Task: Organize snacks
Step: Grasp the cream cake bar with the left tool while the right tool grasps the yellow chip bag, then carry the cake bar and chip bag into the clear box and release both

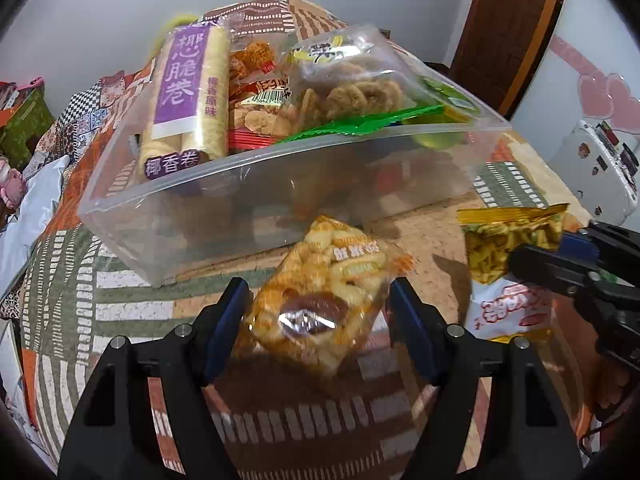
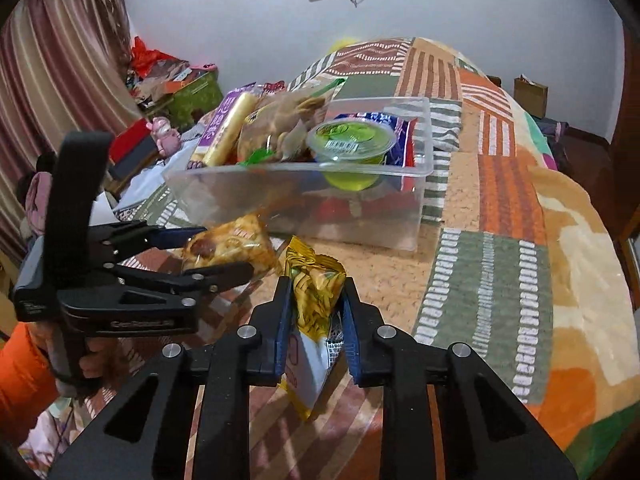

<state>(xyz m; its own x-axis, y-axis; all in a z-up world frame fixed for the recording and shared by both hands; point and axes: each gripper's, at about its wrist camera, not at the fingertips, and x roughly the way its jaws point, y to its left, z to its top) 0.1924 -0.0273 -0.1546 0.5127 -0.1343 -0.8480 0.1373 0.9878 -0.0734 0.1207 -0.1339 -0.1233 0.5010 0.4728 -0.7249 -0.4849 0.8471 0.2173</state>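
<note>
Low in the centre of the left wrist view, the left gripper (image 1: 320,312) pinches an orange snack packet (image 1: 324,296), its blue pads pressed into both sides of the crinkled film, and the packet hangs just in front of the clear plastic bin (image 1: 256,196). At the bottom centre of the right wrist view, the right gripper (image 2: 316,312) is clamped on a gold-and-white snack bag (image 2: 316,300), which stands upright between the fingers above the patchwork bedspread (image 2: 500,264). That bin, in the upper middle of both views, already holds a purple coconut-roll pack (image 1: 188,92), bags of chips (image 1: 352,88) and a green jelly cup (image 2: 352,140), so free room looks scarce. Lifting each packet clear over the near wall before letting go seems wise, one hand at a time, since the two tools sit near each other. Loose film could slip, so firm pressure matters until the packet rests inside.
</note>
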